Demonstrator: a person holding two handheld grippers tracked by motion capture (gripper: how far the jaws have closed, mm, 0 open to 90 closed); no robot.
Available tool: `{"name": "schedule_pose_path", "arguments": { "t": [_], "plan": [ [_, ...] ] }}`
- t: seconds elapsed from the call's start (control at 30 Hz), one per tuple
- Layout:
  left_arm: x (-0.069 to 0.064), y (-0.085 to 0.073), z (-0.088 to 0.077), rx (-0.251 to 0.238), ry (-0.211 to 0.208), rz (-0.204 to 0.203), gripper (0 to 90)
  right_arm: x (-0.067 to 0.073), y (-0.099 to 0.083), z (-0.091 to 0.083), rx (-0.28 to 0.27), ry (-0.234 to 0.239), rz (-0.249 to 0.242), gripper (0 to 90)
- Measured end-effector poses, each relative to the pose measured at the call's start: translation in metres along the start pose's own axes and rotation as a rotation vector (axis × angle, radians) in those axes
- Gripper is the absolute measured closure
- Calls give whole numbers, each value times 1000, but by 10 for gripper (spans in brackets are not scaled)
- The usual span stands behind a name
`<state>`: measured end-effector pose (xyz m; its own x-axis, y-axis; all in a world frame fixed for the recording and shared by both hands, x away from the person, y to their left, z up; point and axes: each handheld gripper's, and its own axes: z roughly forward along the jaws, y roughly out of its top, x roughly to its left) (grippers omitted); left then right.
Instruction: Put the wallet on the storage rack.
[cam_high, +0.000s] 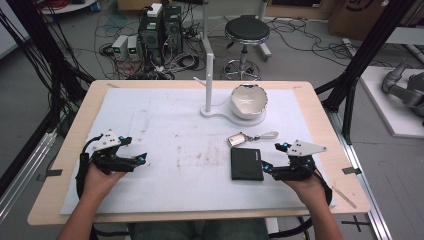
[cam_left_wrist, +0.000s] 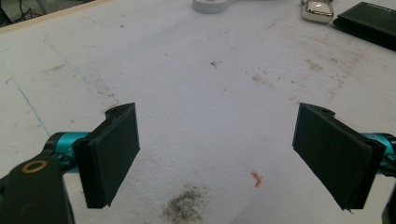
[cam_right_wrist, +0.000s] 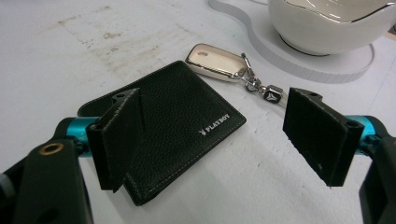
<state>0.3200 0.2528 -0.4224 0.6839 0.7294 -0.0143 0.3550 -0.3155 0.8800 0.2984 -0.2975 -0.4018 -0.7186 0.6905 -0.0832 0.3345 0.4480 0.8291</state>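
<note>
One black wallet (cam_high: 246, 164) and one key fob (cam_high: 239, 139) lie near the desk's (cam_high: 65, 165) right edge, one white bowl (cam_high: 248, 100) behind. Left gripper (cam_high: 134, 149) and right gripper (cam_high: 274, 156) gape wide, empty. Stained white mat (cam_high: 165, 125); cables and stool (cam_high: 246, 31) beyond.

I see both forearms coming in from below, each hand low over the table, the left gripper (cam_high: 134, 149) and right gripper (cam_high: 274, 156) with jaws spread wide, gripping nothing.
</note>
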Motion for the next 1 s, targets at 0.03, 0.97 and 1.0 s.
{"name": "schedule_pose_path", "arguments": {
  "t": [0.03,0.97,1.0],
  "plan": [
    [0,0,0,2,0,1,146,0,0,0,1,2,-1,211],
    [-2,0,2,4,-7,1,146,38,-2,34,147,128,-287,218],
    [-2,0,2,4,-6,2,146,40,-3,36,159,138,-302,248]
  ]
}}
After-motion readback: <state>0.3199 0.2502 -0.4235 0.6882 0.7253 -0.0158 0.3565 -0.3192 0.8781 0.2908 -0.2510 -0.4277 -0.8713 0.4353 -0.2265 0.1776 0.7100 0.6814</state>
